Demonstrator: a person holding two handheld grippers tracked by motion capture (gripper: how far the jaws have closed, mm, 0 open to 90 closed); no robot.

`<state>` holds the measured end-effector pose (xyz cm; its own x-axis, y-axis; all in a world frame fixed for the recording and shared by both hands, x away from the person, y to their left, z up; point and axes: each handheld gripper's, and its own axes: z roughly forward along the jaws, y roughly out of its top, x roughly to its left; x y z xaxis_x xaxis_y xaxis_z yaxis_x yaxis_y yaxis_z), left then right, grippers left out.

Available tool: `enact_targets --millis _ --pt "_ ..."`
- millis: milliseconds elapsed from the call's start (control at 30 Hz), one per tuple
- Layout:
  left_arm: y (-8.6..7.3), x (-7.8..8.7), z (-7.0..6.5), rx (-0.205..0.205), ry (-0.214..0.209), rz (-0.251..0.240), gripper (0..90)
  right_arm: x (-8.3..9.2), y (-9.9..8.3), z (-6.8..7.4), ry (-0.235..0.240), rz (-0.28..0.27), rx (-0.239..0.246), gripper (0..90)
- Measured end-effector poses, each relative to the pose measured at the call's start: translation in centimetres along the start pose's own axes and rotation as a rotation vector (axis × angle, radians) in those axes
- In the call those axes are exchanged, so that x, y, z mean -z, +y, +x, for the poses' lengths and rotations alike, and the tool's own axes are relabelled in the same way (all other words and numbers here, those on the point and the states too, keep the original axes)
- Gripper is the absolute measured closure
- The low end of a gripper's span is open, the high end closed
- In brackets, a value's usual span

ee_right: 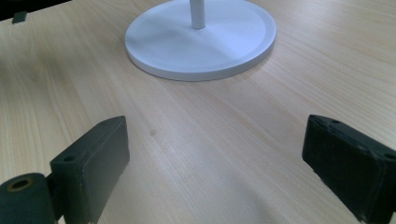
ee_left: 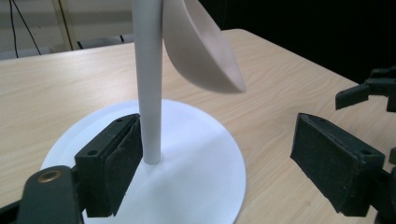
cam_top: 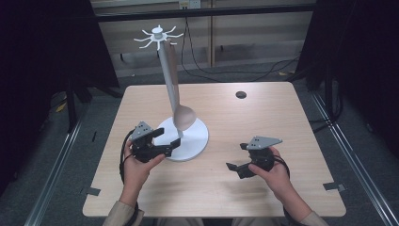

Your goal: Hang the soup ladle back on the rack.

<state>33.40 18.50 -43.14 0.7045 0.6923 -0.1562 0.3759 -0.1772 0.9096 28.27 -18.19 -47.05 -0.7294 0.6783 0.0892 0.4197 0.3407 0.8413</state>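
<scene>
tabletop (cam_top: 263, 117): light wood, carries the stand; one dark round spot near the far edge, otherwise nothing in the way.
utensil stand (cam_top: 165, 70): white pole on a round white base (cam_top: 195, 141), ring of hooks (cam_top: 157, 35) at the top. Sits left of centre, base flat on the tabletop.
spoon (cam_top: 181, 115): beige, hangs by its handle from one hook, bowl down, close beside the pole and just above the base. In the left gripper view the bowl (ee_left: 201, 46) hangs clear of the base, right of the pole (ee_left: 148, 79).
left gripper (cam_top: 173, 146): low at the near-left edge of the base, spread wide, nothing held. Its jaws straddle the foot of the pole; one pad (ee_left: 116, 158) is just beside the pole, whether it touches is unclear.
right gripper (cam_top: 237, 157): over bare tabletop right of the base, spread wide, holds nothing, well apart from stand and spoon.
step, my read: spoon is hung, left gripper has let go and needs to clear out.
how to do it well: pull the left gripper straight back toward the person, level; don't close, don't swing sideways.
risk: a nudge on the pole sets the spoon swinging or lifts it off the hook; a pad catching the base drags the whole stand.
right gripper advice: park it, or rest it on the base rim if the stand starts to shift.
</scene>
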Motion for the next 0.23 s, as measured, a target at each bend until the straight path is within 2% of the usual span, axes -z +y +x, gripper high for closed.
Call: enact_targets --millis 233 --pt "-0.61 -0.24 -0.14 -0.003 -0.003 0.018 15.5 -0.02 -0.06 0.11 -0.002 0.006 0.007 7.1"
